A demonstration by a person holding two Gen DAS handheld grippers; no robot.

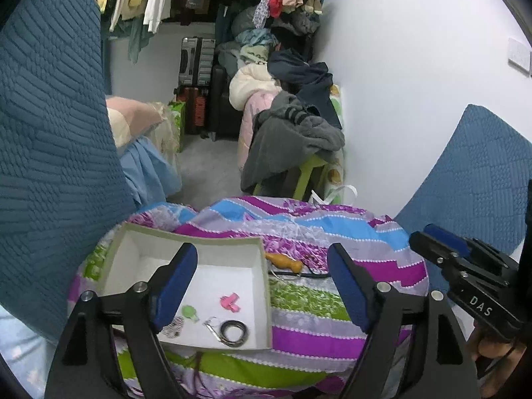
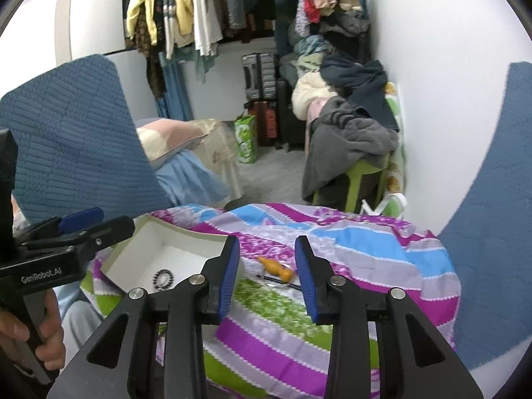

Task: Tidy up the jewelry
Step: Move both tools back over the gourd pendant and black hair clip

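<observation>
Your white open box [image 1: 229, 252] sits on the striped quilt [image 1: 332, 312] and holds a pink clip [image 1: 230, 302], a green charm [image 1: 189, 311], a black ring on a hook [image 1: 235, 330], a patterned piece [image 1: 174, 326] and, in the right wrist view, a black bead bracelet [image 2: 163, 278]. Your left gripper [image 1: 262, 286] is spread wide and empty over the box's right wall, while your right gripper [image 2: 267, 276] is parted and empty, near the orange pendant [image 2: 276, 267], which lies on the quilt just beside the box. Blue cushions [image 1: 50, 133] stand on both sides, the quilt between them bare beyond the pendant.

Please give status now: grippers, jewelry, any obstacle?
Left gripper and right gripper open, empty. Orange pendant outside the white box. No obstacle.
</observation>
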